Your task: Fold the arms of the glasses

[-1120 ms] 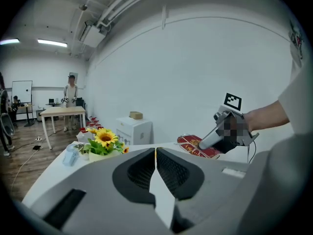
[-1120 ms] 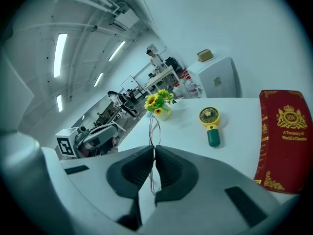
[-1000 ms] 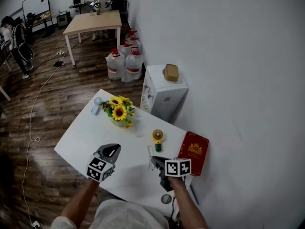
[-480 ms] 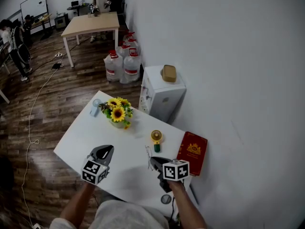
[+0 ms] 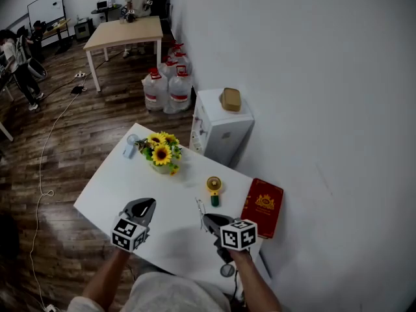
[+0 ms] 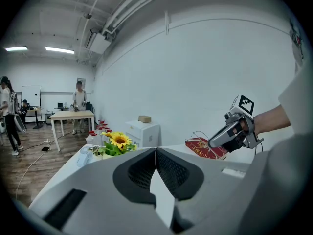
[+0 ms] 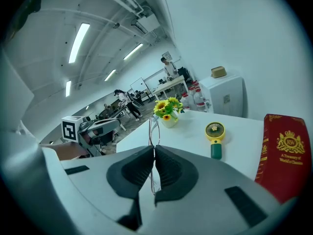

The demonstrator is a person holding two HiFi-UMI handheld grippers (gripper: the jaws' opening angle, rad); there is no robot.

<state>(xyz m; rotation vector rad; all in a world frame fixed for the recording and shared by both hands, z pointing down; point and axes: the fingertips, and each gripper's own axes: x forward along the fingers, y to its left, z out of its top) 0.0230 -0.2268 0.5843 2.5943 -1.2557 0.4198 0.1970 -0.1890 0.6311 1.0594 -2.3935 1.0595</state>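
Note:
The glasses [image 7: 154,126] are thin wire-framed, and my right gripper [image 7: 154,150] is shut on them, so the frame sticks up and forward out of the closed jaws. In the head view they show as a faint wire loop [image 5: 199,207] just beyond the right gripper [image 5: 207,218], above the white table [image 5: 117,181]. My left gripper [image 5: 148,204] hovers over the table to the left, apart from the glasses. Its jaws are shut with nothing between them [image 6: 156,151]. From the left gripper view, the right gripper [image 6: 215,140] holds the glasses [image 6: 197,134] in front of the red book.
A vase of sunflowers [image 5: 160,153] and a small clear cup [image 5: 131,145] stand at the table's far side. A yellow and green hand fan [image 5: 214,188] lies mid-table, a red book [image 5: 263,207] at the right edge. A white cabinet [image 5: 224,125] stands behind.
My right gripper has rolled slightly with the glasses still in it. The left gripper has drifted a little toward the near edge of the table.

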